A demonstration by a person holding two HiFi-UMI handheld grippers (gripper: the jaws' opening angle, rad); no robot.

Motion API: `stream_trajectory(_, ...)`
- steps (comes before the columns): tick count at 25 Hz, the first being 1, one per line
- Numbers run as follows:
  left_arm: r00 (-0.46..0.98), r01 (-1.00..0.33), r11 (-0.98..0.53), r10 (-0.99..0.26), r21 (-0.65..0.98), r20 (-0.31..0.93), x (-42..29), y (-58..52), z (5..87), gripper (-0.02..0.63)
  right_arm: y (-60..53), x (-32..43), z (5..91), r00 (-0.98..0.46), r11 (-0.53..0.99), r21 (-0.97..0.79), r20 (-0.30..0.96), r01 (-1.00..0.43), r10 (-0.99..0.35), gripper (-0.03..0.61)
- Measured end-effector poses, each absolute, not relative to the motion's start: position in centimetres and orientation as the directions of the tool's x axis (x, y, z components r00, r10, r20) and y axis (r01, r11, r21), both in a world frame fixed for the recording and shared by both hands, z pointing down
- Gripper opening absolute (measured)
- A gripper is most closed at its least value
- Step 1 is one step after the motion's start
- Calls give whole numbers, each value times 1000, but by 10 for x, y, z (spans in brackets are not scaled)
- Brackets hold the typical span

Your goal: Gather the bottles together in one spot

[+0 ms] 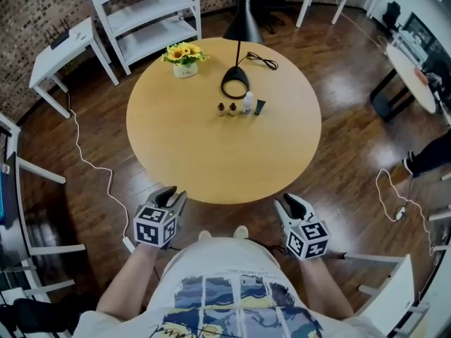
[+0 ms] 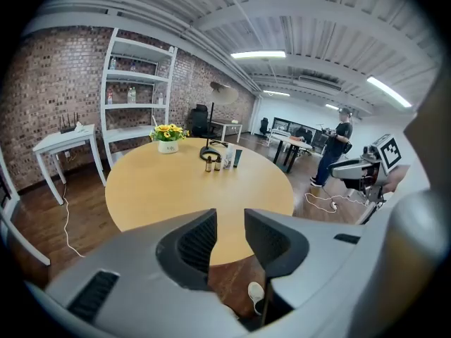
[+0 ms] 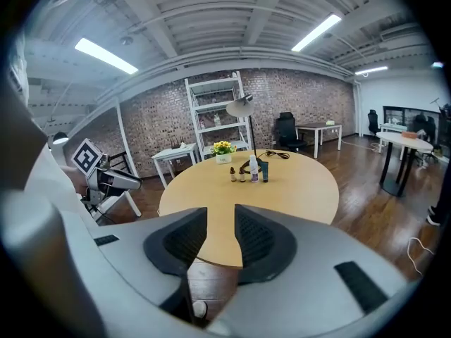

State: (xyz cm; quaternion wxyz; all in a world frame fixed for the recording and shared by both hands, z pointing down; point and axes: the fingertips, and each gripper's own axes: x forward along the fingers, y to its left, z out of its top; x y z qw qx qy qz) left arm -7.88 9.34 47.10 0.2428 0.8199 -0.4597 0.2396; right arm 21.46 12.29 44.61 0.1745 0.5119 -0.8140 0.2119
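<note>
Person's printed shirt (image 1: 225,294): fills the bottom of the head view, with both forearms reaching forward from it.

Left tongs (image 1: 171,192): held off the near edge of the counter (image 1: 211,160), over the wooden floor. Jaws all but closed, nothing between them.

Right tongs (image 1: 290,201): likewise off the near edge, on the other side of the person. Jaws narrowly parted, nothing between them.

Counter: round, pale wood, mostly bare.

Task items, far half of the counter:
- Small amber bottle (image 1: 220,109), upright, left end of the row.
- Second small amber bottle (image 1: 231,108), upright, just beside the first.
- White bottle (image 1: 247,103), upright and taller, next along.
- Dark bottle (image 1: 260,107), right end of the row, just beside the white one; whether the two touch cannot be told.

All four stand in one short row, just in front of the lamp base.

Other items on the counter:
- Black lamp (image 1: 235,84) with a ring base, its cord trailing to the right.
- Potted sunflowers (image 1: 184,60), near the far left rim, apart from the row.

Surroundings: white shelf unit (image 1: 151,13) and white side table (image 1: 63,48) beyond the counter.

Task status, as judged: the bottles already share one spot and no stray bottle shows elsewhere on the counter, so the gathering looks complete. Both tongs are empty and well apart from the row. Nothing appears left to do, unless a tighter cluster is wanted.
</note>
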Motion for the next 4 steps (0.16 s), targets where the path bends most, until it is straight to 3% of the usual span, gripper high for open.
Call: stream_trajectory(4,475,-867,-460,-645,192,599,-110,109,475,127,133,184,452,-405,387,-146,502,-910,-764,149)
